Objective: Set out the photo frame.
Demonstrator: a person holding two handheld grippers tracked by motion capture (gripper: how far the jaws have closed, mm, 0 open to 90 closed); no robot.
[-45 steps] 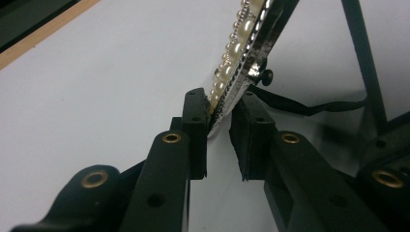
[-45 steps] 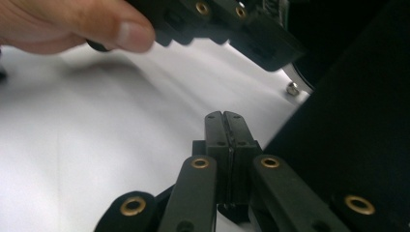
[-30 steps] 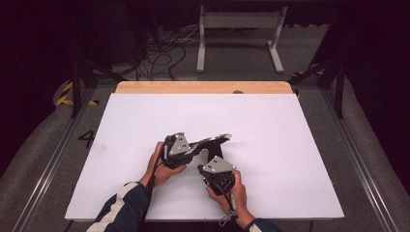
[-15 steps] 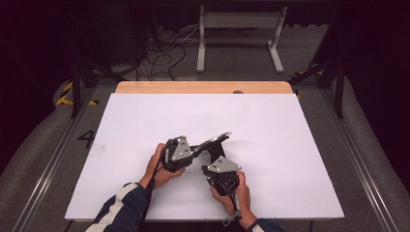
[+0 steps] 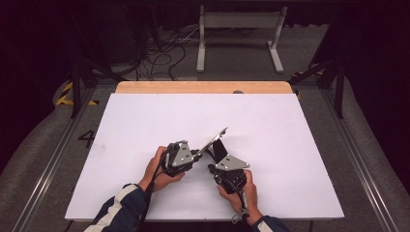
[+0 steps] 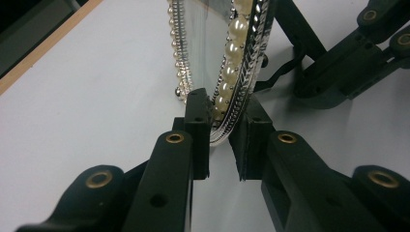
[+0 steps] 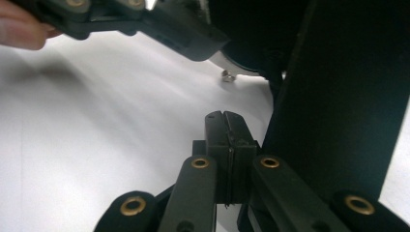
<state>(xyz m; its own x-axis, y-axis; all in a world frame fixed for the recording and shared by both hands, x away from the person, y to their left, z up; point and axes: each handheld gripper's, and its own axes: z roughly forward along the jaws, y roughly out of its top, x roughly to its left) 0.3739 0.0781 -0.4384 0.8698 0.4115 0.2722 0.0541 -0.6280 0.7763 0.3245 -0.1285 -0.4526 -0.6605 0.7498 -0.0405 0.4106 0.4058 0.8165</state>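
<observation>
Right gripper [image 5: 218, 159] now nearer the left-gripped pearl-rimmed mirror [image 6: 227, 63].

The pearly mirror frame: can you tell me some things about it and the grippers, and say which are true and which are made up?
1. The left gripper clamps the edge of the pearl-trimmed frame. True.
2. The frame lies flat on the white table. False: it is tilted up, one end raised.
3. The right gripper has its jaws pressed together. True.
4. The frame's trim is red beads. False: cream pearls beside silver beading.
5. The black stand panel rises beside the right gripper. True.
</observation>
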